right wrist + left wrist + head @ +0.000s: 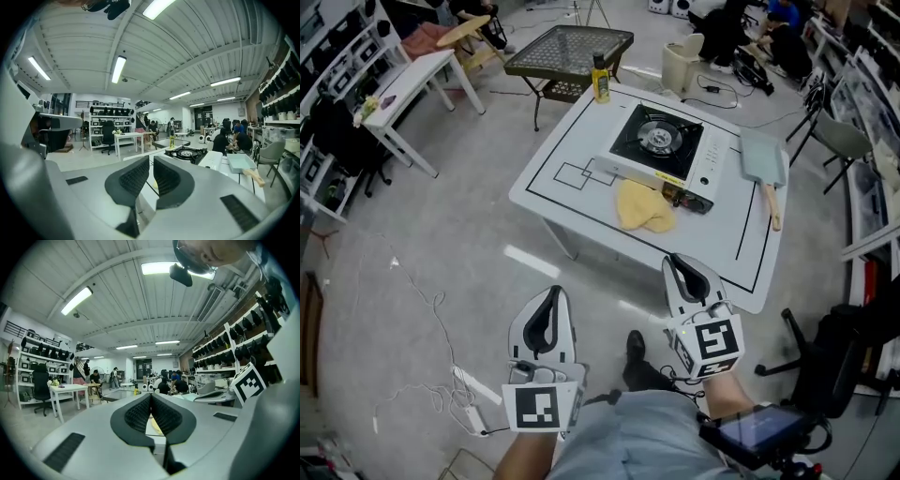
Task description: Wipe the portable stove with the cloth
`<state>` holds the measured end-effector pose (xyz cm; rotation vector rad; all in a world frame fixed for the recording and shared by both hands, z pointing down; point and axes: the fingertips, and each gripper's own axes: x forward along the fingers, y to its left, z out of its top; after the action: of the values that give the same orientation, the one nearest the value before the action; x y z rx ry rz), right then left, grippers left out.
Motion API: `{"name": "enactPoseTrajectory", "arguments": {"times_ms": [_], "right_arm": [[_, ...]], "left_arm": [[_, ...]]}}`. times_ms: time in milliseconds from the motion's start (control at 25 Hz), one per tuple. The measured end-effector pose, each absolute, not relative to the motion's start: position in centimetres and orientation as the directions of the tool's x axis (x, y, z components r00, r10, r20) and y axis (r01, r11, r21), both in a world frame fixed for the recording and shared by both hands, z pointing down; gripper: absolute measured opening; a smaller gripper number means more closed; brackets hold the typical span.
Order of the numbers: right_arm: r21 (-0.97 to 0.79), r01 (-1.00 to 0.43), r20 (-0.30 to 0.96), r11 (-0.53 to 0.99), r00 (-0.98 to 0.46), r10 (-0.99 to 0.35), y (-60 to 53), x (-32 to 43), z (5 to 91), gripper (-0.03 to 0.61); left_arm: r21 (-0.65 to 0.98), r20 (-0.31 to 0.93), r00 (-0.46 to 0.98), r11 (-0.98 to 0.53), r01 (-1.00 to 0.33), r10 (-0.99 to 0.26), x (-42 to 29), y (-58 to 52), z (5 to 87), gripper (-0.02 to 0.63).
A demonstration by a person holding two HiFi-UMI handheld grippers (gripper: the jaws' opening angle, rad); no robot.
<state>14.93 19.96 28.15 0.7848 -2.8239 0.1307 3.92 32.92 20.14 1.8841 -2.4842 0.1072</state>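
Left tongs (151, 396) shut, cloth (156, 426) mostly hidden

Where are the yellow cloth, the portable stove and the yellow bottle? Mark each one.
yellow cloth (645, 208), head view, middle of the crumpled fabric
portable stove (657, 138), head view, its round burner
yellow bottle (600, 82), head view, its body

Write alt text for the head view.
A white table holds a portable stove, a yellow cloth just in front of it and a bottle. Nearer the camera, the left claw and right claw are shut and empty.
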Motion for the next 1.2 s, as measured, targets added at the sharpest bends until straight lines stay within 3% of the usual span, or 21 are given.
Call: {"name": "enactPoseTrajectory", "arguments": {"times_ms": [520,880,960,1000,1200], "right_arm": [[-0.013,-0.494,0.143,0.869,-0.861,-0.488,9.9,11.2,24.8,0.057],[-0.020,-0.486,0.218,0.874,-0.855,-0.470,7.0,7.9,28.8,0.061],[-0.030,-0.487,0.252,0.873,-0.849,-0.465,5.9,6.9,30.5,0.105],[-0.039,-0.489,0.275,0.872,-0.844,-0.461,5.5,6.4,31.5,0.171],[-0.093,-0.511,0.396,0.855,-0.807,-0.439,3.9,4.5,36.6,0.219]], "left_arm": [[-0.069,0.003,-0.273,0.273,-0.960,-0.962,1.7,23.6,17.2,0.018],[-0.056,0.035,-0.211,0.209,-0.976,-0.977,-1.5,18.7,19.7,0.017],[-0.052,0.042,-0.185,0.183,-0.982,-0.982,-2.6,16.8,20.6,0.017],[-0.048,0.050,-0.170,0.168,-0.985,-0.984,-3.2,15.9,21.1,0.017],[-0.016,0.101,-0.103,0.102,-0.995,-0.989,-6.2,11.7,24.2,0.017]]}}
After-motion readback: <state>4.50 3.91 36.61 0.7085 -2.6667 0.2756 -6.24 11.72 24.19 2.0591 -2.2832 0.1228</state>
